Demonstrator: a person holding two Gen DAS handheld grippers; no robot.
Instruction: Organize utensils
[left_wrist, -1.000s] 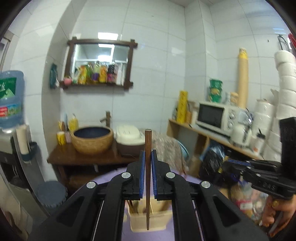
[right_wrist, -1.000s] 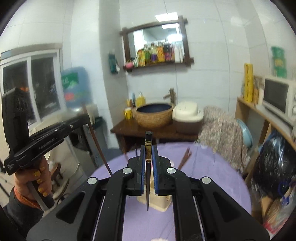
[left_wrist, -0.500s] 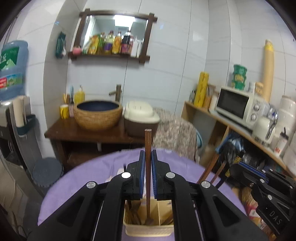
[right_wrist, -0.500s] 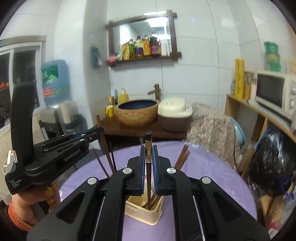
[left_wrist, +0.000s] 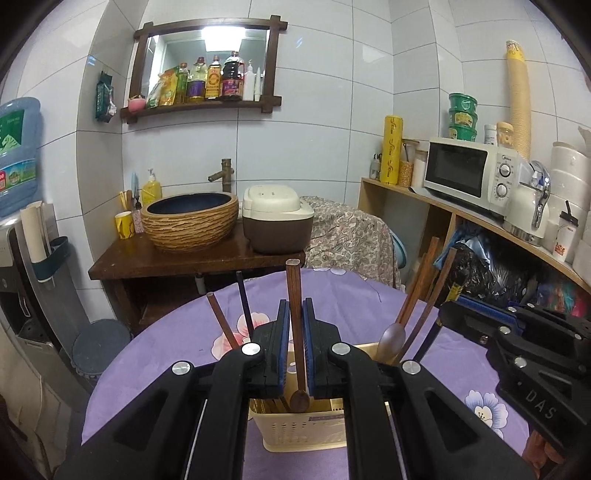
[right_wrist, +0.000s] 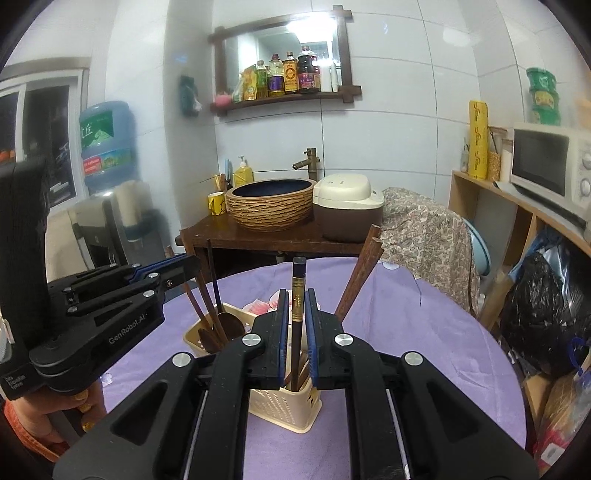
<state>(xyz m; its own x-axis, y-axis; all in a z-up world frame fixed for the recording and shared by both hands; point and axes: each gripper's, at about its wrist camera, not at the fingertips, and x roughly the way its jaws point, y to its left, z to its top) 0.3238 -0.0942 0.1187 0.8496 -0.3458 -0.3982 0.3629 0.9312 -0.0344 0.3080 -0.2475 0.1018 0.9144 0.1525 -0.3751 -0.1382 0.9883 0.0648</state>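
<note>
Over the cream holder (left_wrist: 295, 432), left gripper (left_wrist: 295, 347) pinches a wooden spoon (left_wrist: 296, 332); right gripper's (right_wrist: 295, 332) fingers are opening around a dark chopstick (right_wrist: 297, 317).

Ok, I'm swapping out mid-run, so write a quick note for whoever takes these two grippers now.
Left gripper: shut on a wooden spoon, bowl down in the cream holder.
Right gripper: jaws opening around a dark chopstick, tip already in the holder.
Done: several spoons and chopsticks stand in the holder on the purple tablecloth.
Left: release both and pull back.
</note>
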